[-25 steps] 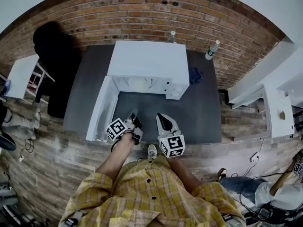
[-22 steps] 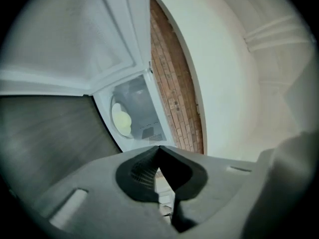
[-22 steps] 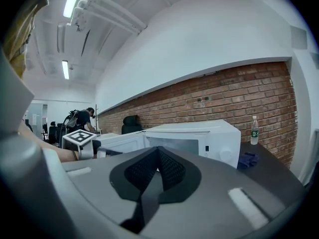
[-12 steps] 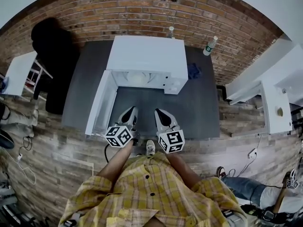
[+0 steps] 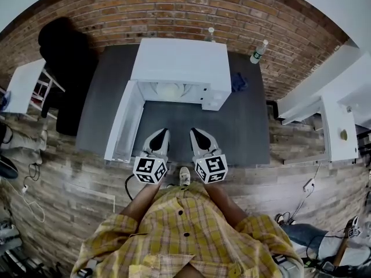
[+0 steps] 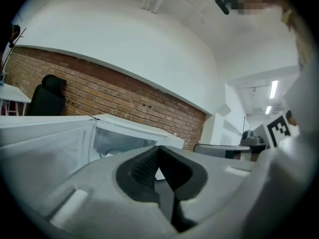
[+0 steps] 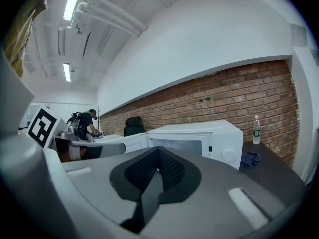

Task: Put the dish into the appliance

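White microwave (image 5: 179, 62) sits at the back of the dark grey surface (image 5: 243, 138), against the brick wall, with its door (image 5: 124, 123) swung wide open to the left. Look into the cavity and you can see a pale round dish (image 5: 169, 90) on the floor of it, so as far as I can tell the dish part is basically done.

Both grippers are parked side by side near the front edge of the surface, well apart from the microwave, both pointing at it. The left gripper (image 5: 161, 136) has its jaws shut tight with nothing in them. Same story for the right gripper (image 5: 197, 136): pads together, empty.

The geometry that matters is that the dish lies straight ahead of both grippers, maybe a touch closer to the left one's line. The open door sticks out toward the person on the left side, its long edge running front to back, and its free end sits just beside the left gripper. If the door is getting closed, my guess is that's a left-arm job, sweeping it rightward.
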